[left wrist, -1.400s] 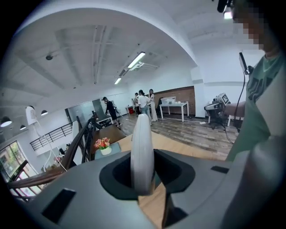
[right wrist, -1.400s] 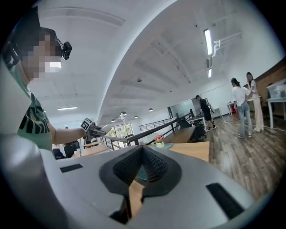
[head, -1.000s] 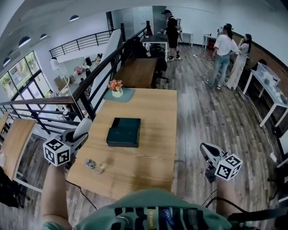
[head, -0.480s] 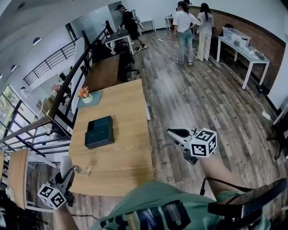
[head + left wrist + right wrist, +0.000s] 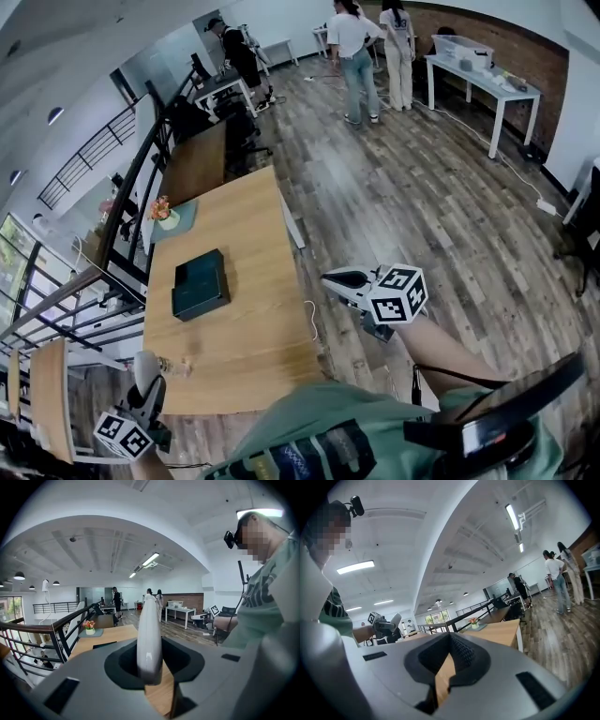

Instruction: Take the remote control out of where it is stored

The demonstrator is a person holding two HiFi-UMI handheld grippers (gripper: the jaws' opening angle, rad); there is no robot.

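Wooden table (image 5: 253, 234) close ahead of the left claw (image 5: 144, 366) and off to the left of the right claw (image 5: 334, 277). Left claw low beside the table's near corner, just outside its edge, marker cube (image 5: 122, 436) behind it. In the left gripper view, left claw (image 5: 149, 604) shown as a single white blade: jaws closed against each other, no gap visible, nothing gripped. Right claw clear of the table's long side, over grey plank floor (image 5: 422, 206), with its own marker cube (image 5: 398, 293) right behind the tips. In the right gripper view, right claw (image 5: 450, 640) dark, jaws drawn together as well, nothing between them, aimed across the table's near end toward the left claw (image 5: 384, 623).

Small clear bottle (image 5: 173, 366) lying on the table just beside the left claw's tips. Farther ahead of that claw, flat dark green box (image 5: 199, 284), lid shut, well apart from both claws. Beyond the box, at the table's far end, potted flowers (image 5: 167, 217) on a teal mat (image 5: 185, 214). White cable (image 5: 310, 317) hanging off the table edge, between table and right claw.

Remote control not visible in any view; impossible to tell whether inside the shut box.

Far beyond the right claw, three people (image 5: 359, 47) standing near a white side table (image 5: 483, 80).
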